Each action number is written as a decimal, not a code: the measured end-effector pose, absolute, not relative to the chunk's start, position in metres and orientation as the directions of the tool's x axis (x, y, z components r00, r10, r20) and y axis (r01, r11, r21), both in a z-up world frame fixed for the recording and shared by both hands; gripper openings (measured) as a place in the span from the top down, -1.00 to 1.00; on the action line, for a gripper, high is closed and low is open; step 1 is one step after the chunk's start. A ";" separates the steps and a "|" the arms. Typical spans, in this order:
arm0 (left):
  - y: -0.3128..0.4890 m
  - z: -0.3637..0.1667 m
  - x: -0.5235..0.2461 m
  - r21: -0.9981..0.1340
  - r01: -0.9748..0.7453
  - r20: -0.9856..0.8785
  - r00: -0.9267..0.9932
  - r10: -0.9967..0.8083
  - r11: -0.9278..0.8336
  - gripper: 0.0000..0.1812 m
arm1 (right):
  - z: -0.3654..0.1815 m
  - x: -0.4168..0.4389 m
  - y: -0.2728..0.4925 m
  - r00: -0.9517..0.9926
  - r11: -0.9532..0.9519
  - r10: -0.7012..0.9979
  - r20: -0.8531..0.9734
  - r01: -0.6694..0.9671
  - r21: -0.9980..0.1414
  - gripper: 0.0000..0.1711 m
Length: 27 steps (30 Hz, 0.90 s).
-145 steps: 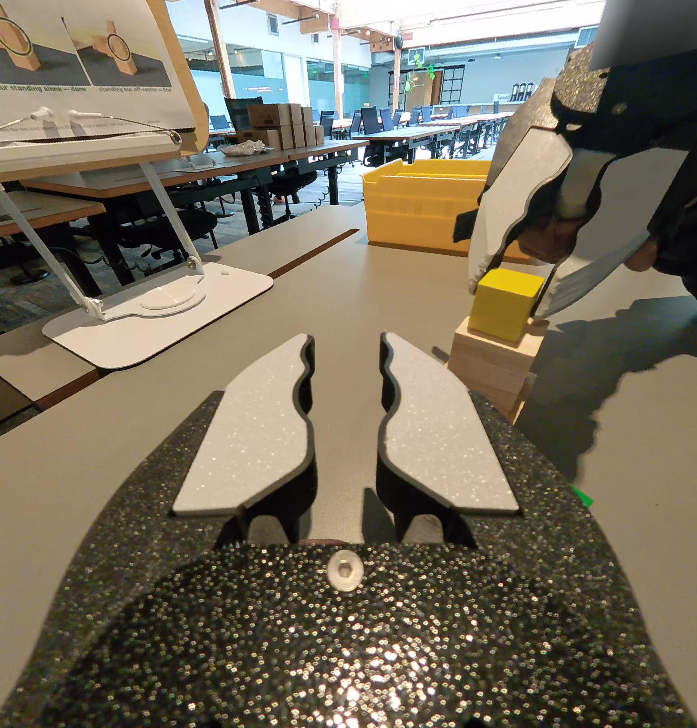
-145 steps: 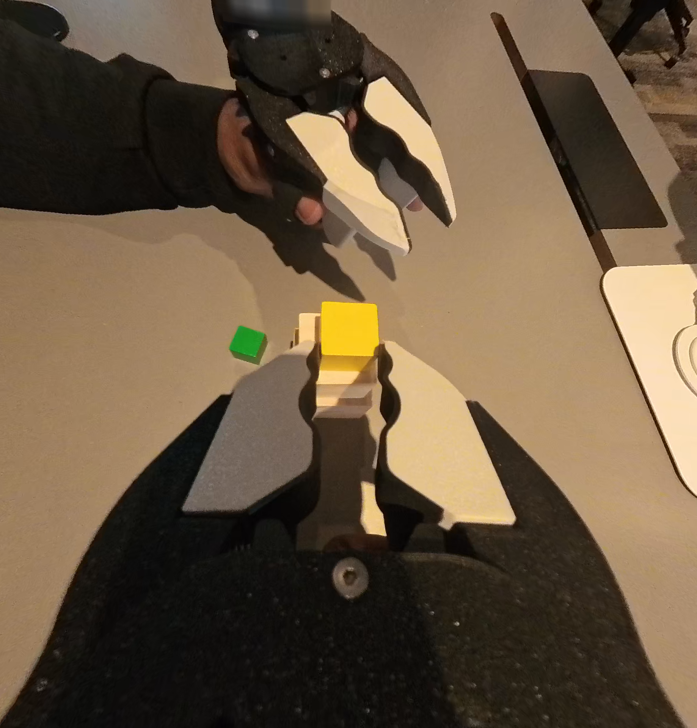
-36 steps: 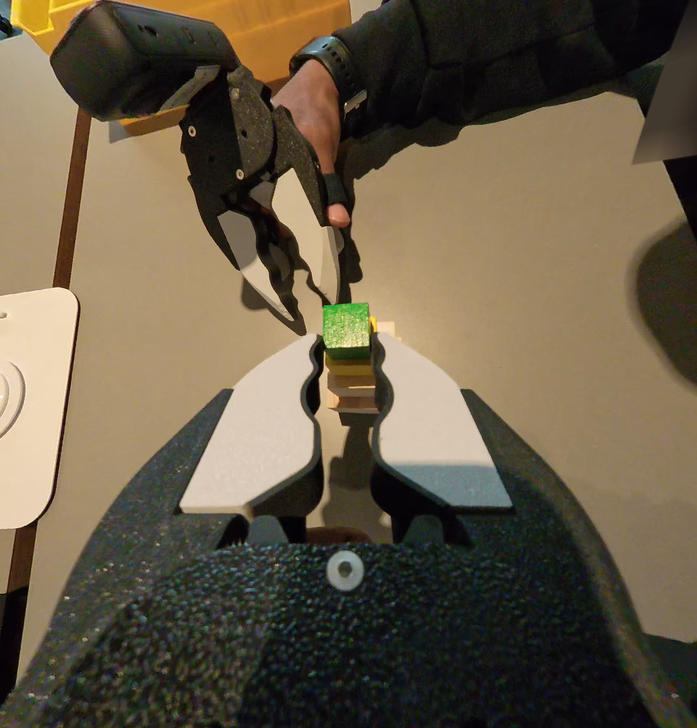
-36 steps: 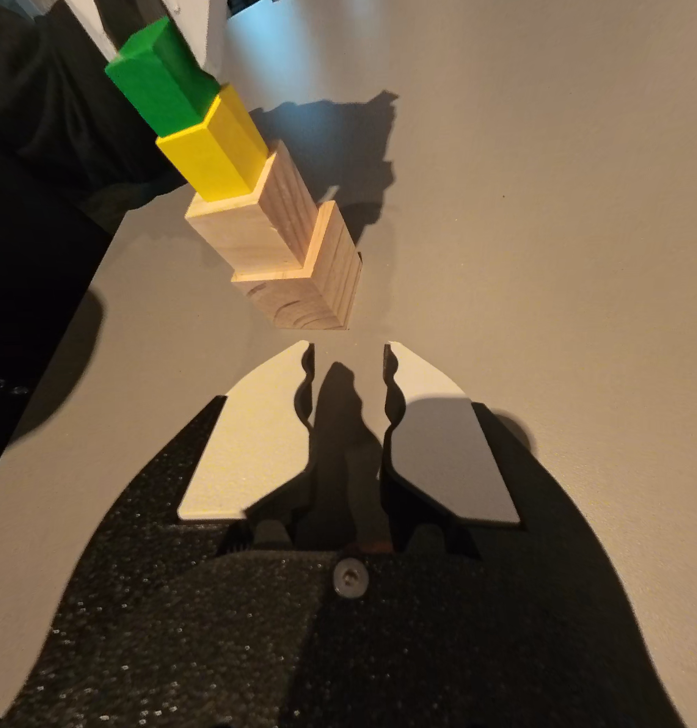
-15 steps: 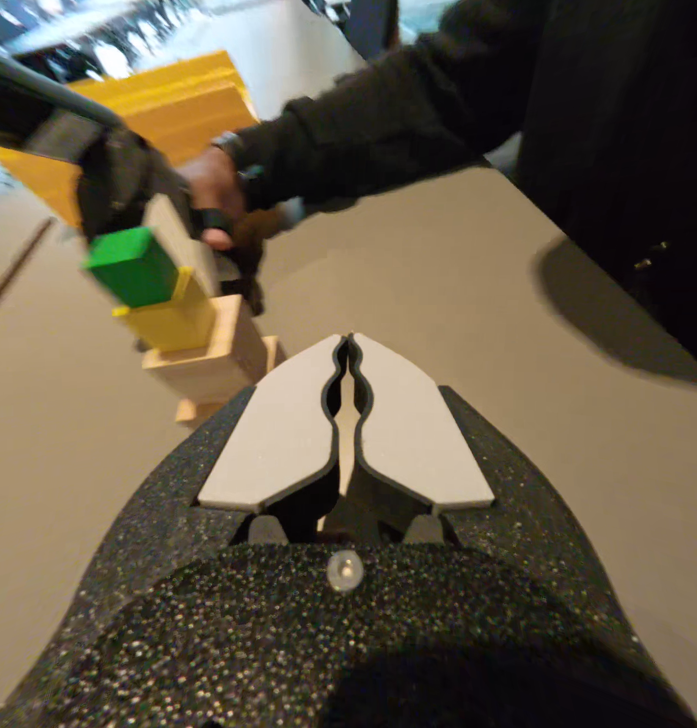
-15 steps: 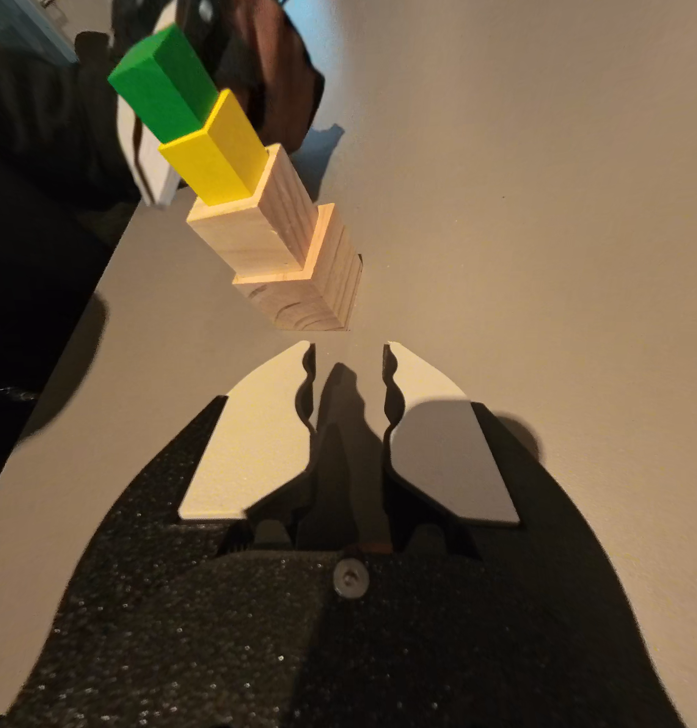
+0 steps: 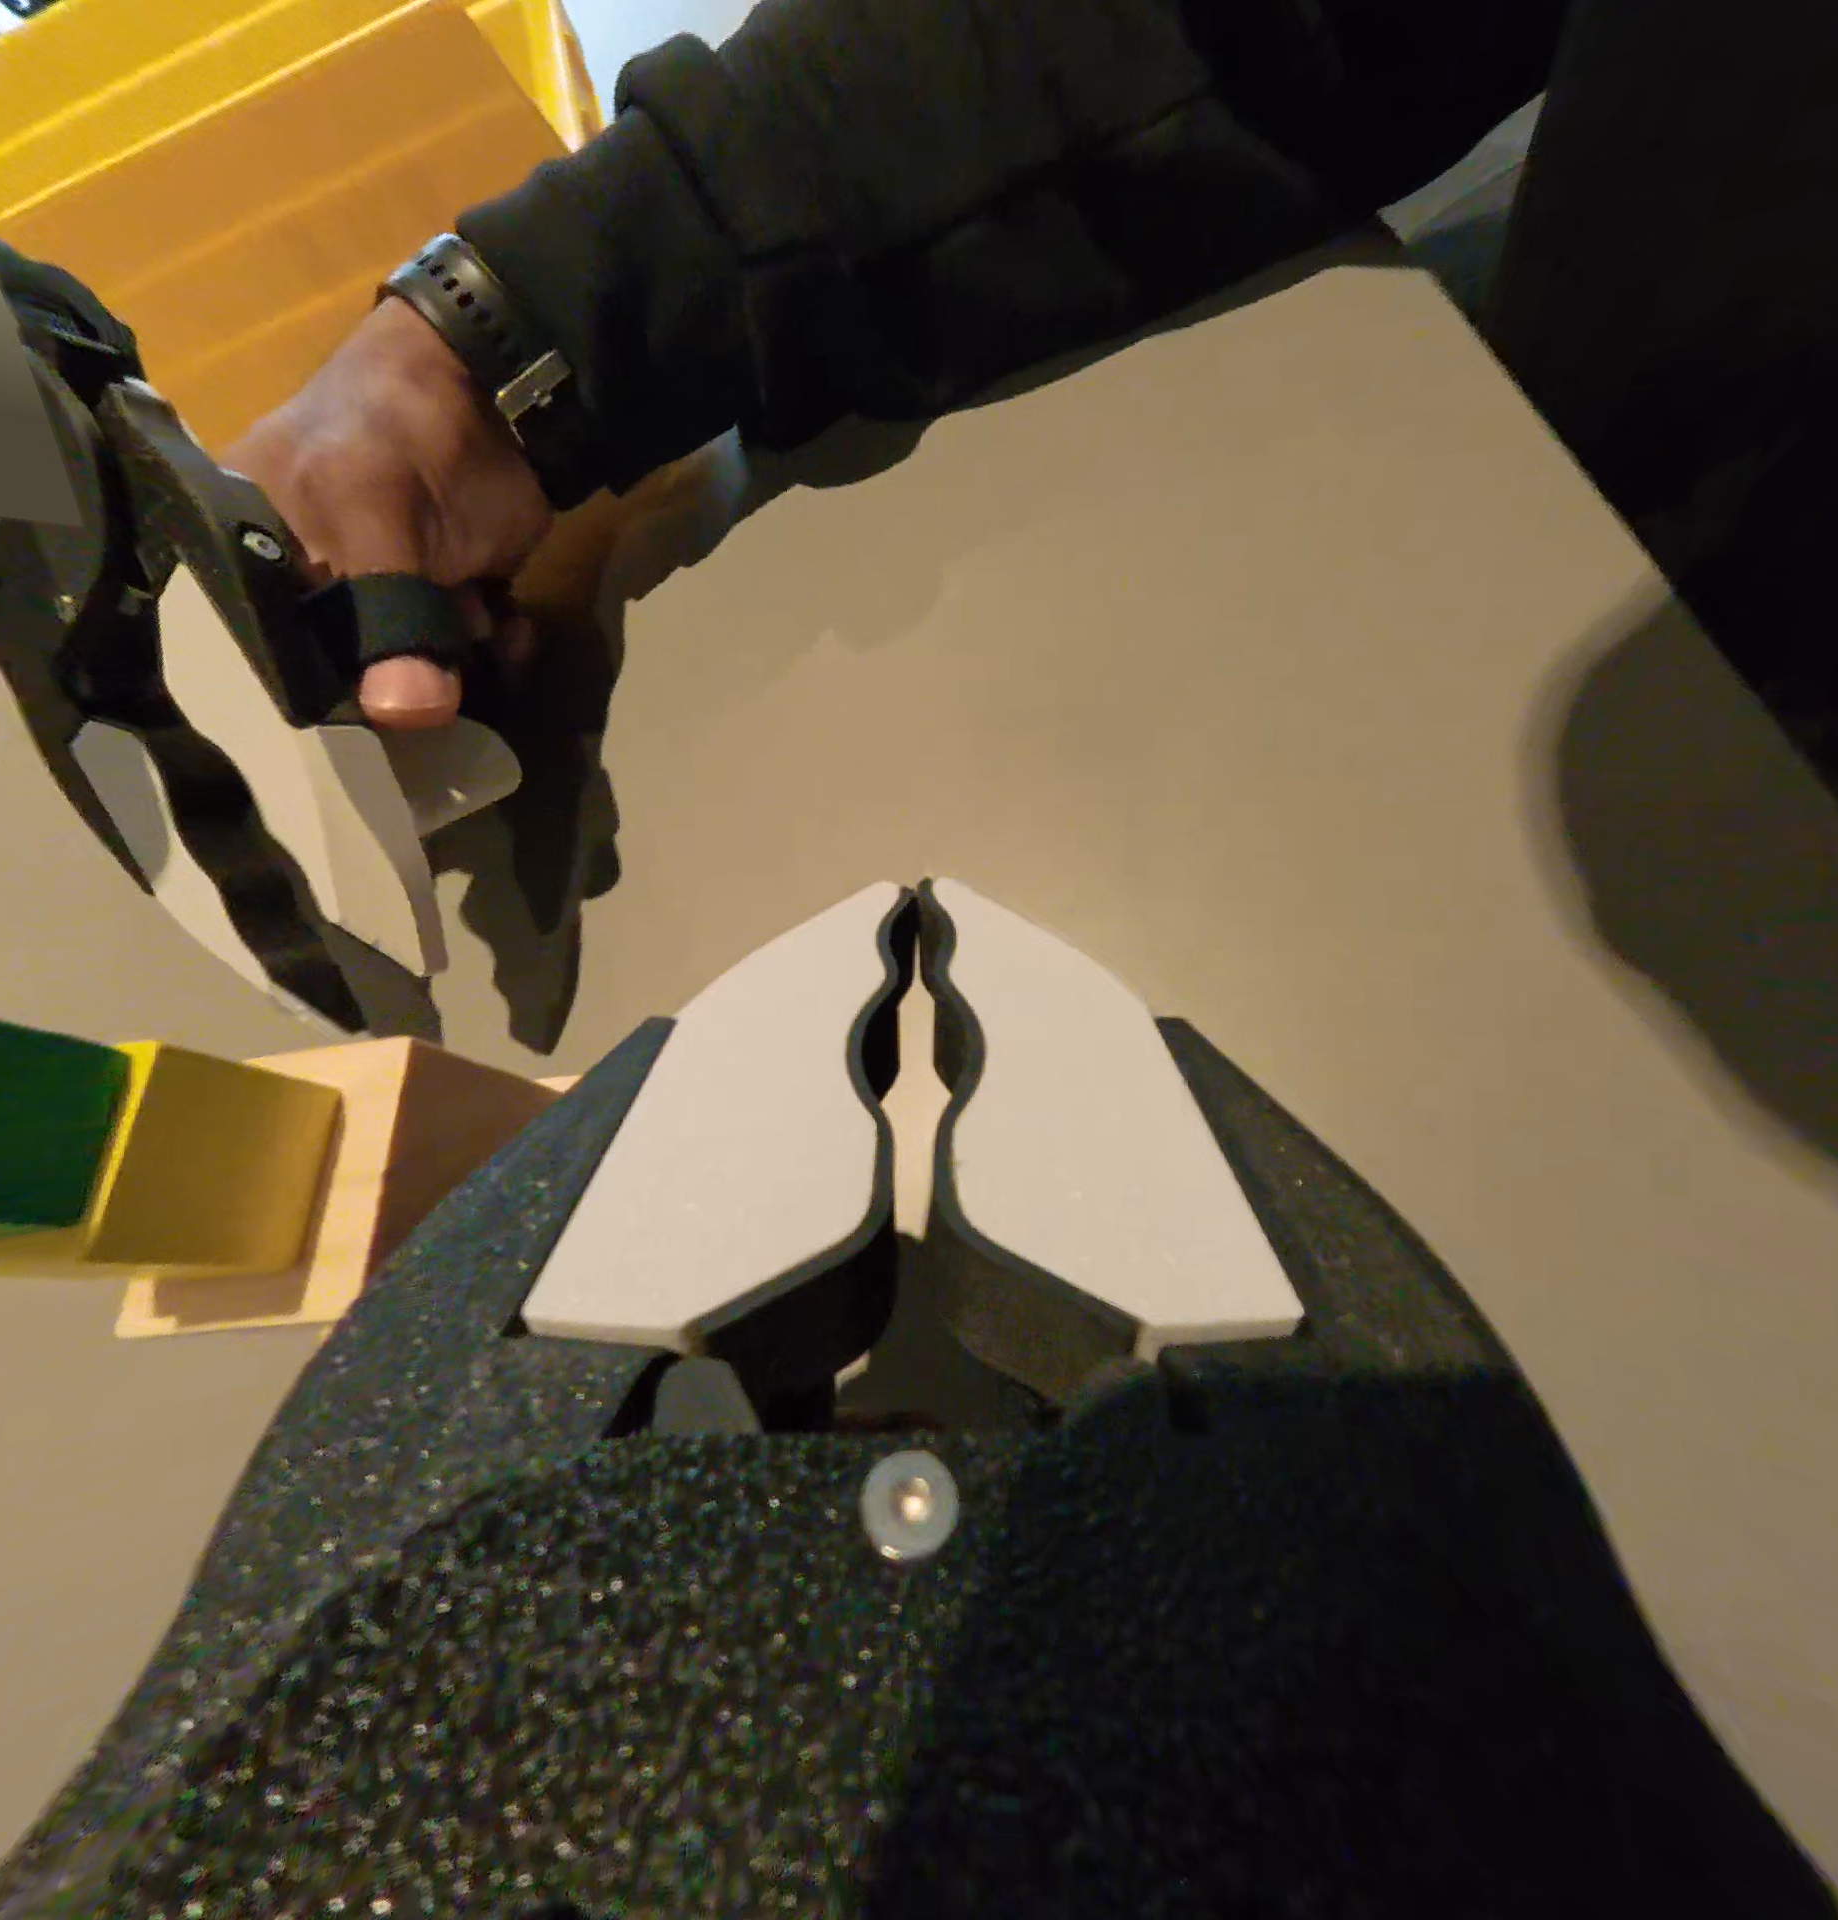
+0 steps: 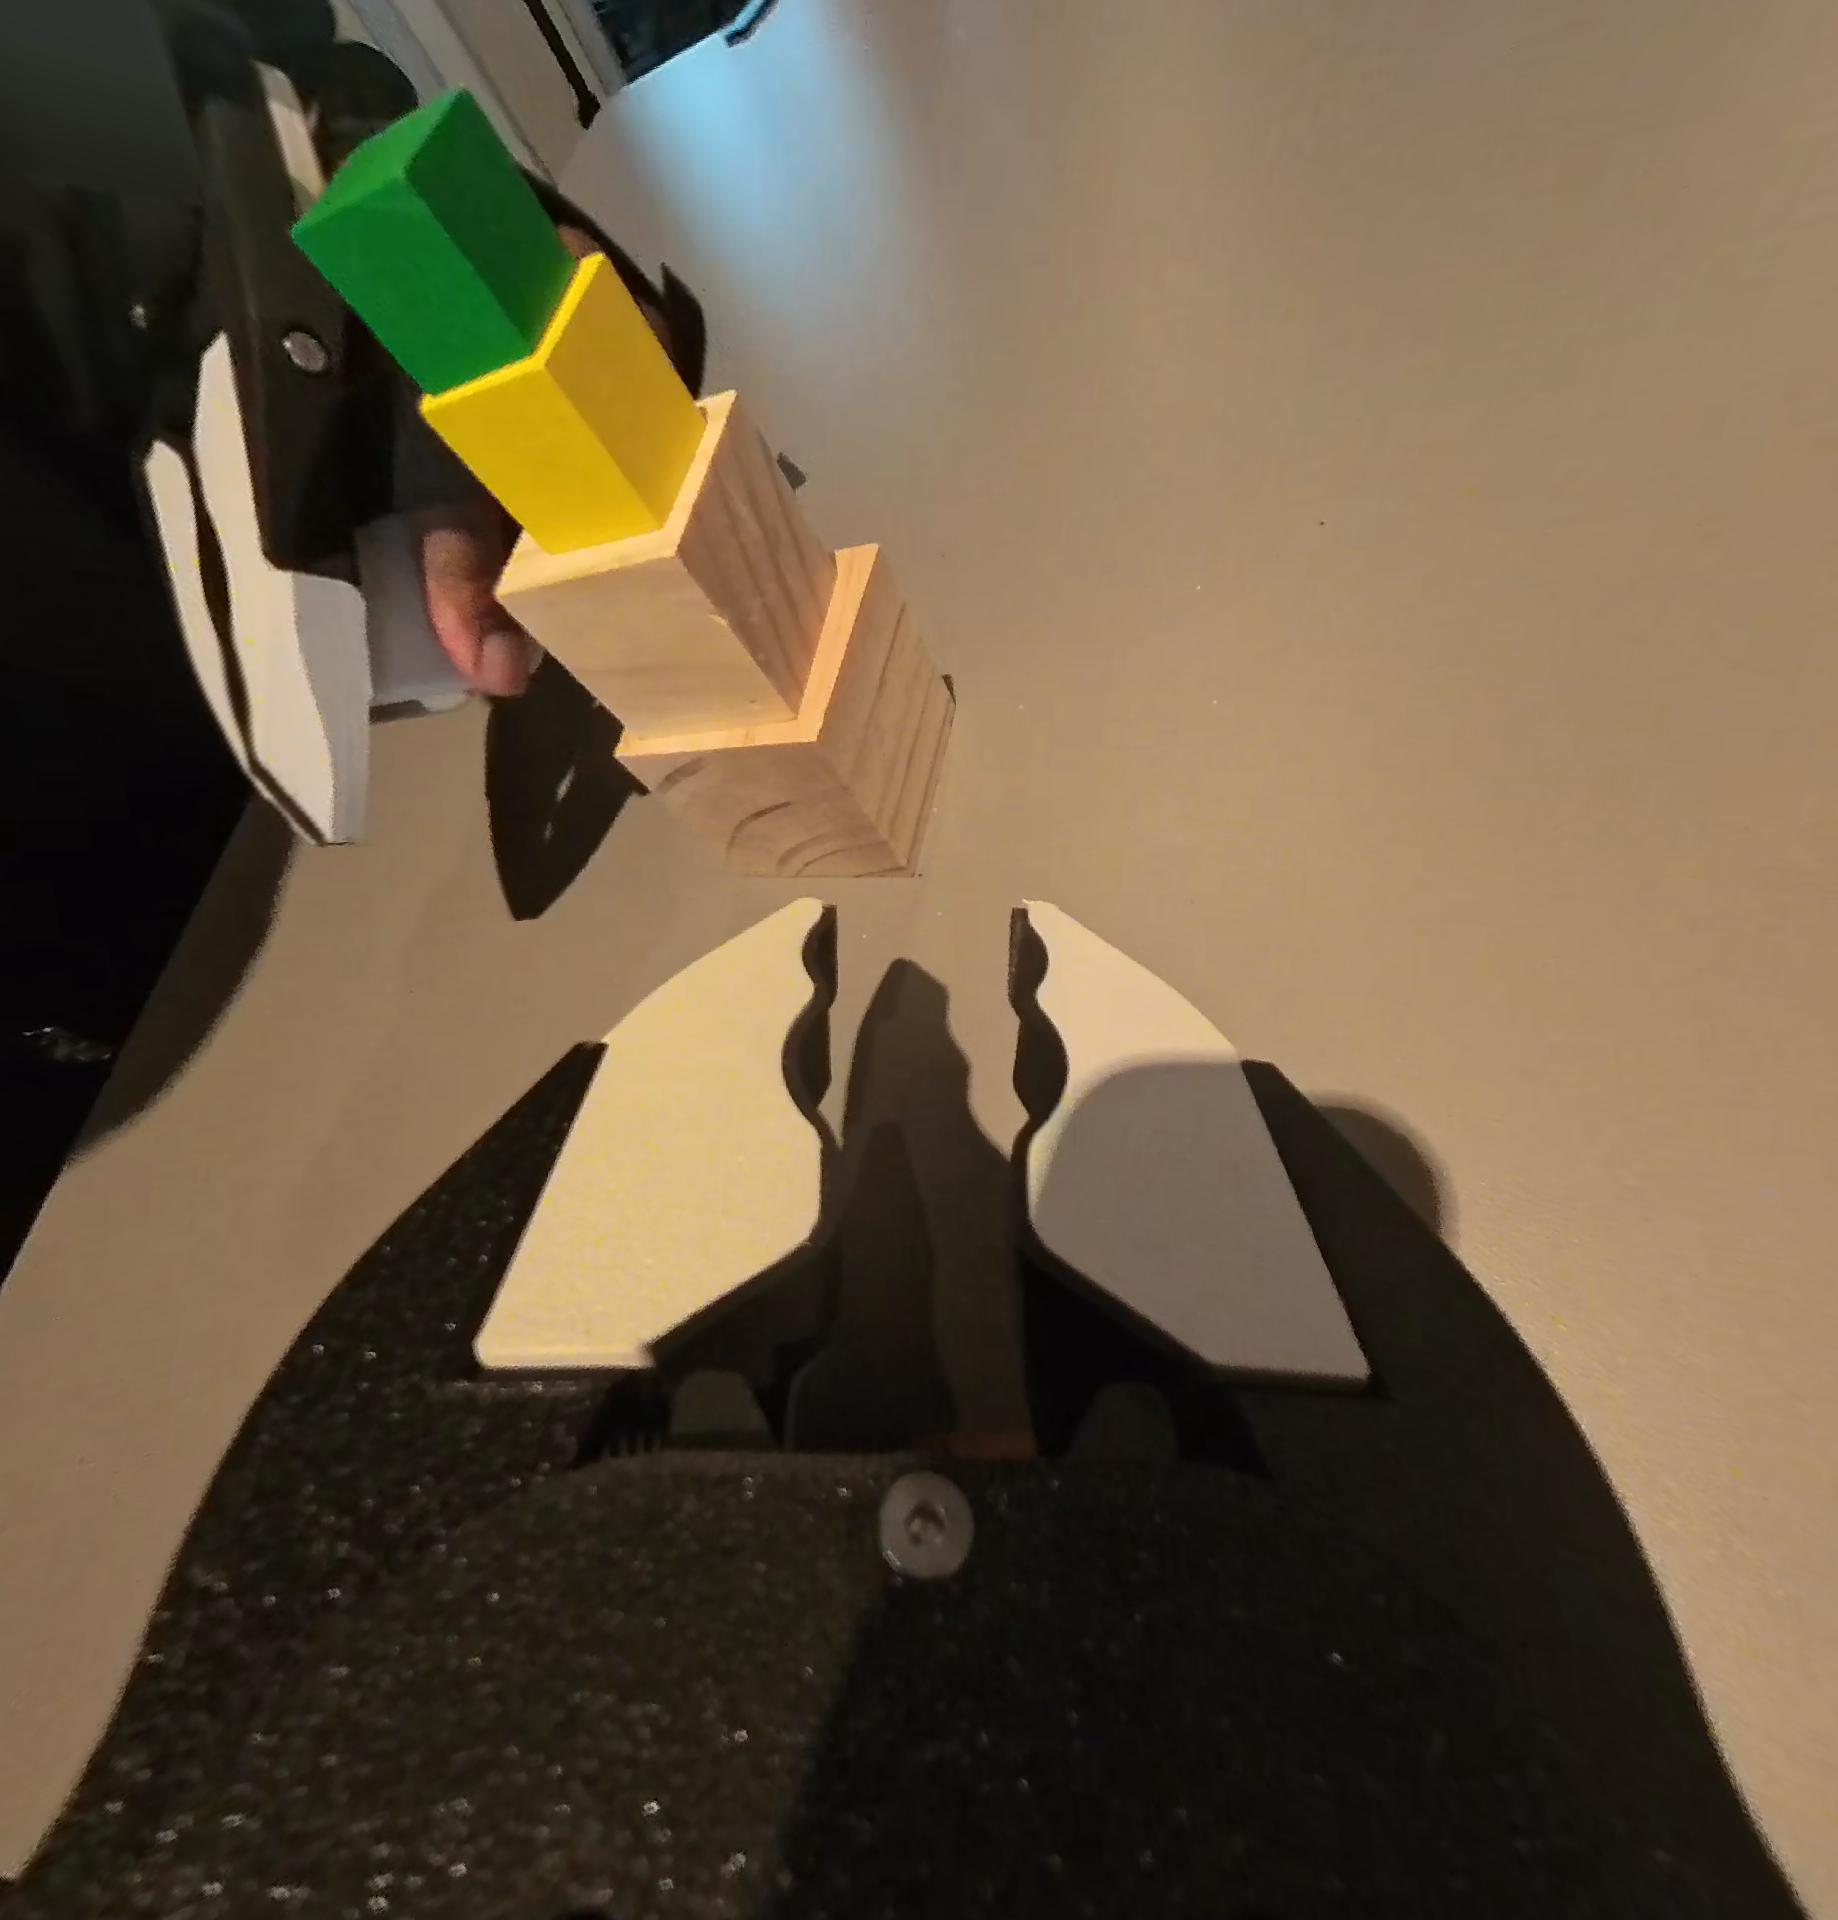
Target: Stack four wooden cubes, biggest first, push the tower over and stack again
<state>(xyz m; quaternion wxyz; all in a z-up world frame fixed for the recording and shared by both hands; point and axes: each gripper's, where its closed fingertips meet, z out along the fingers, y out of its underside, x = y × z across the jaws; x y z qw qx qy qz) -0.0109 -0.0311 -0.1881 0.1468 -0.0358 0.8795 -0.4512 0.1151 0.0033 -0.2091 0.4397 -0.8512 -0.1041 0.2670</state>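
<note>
While the four-cube tower point(image 8: 676, 540) stands complete on the desk point(image 8: 1414, 520), our left claw point(image 7: 917, 894) is pinched closed beside it and our right claw point(image 8: 920, 914) gapes empty at its base. Light, rigid, loosely stacked blocks; we'd nudge high, at the green cube point(image 8: 437, 239).

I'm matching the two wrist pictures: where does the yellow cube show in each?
Left wrist view: yellow cube at the left edge, beside the green cube.
Right wrist view: upper left, third in the tower, under the green one.
Shared landmark: the light wooden cube beneath it.
</note>
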 end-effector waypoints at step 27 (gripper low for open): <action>0.170 -0.197 0.112 -0.853 -0.318 -0.312 -0.324 -0.893 0.413 1.00 | -0.190 0.160 -0.004 0.890 -0.467 0.299 -0.344 -0.178 -0.866 0.55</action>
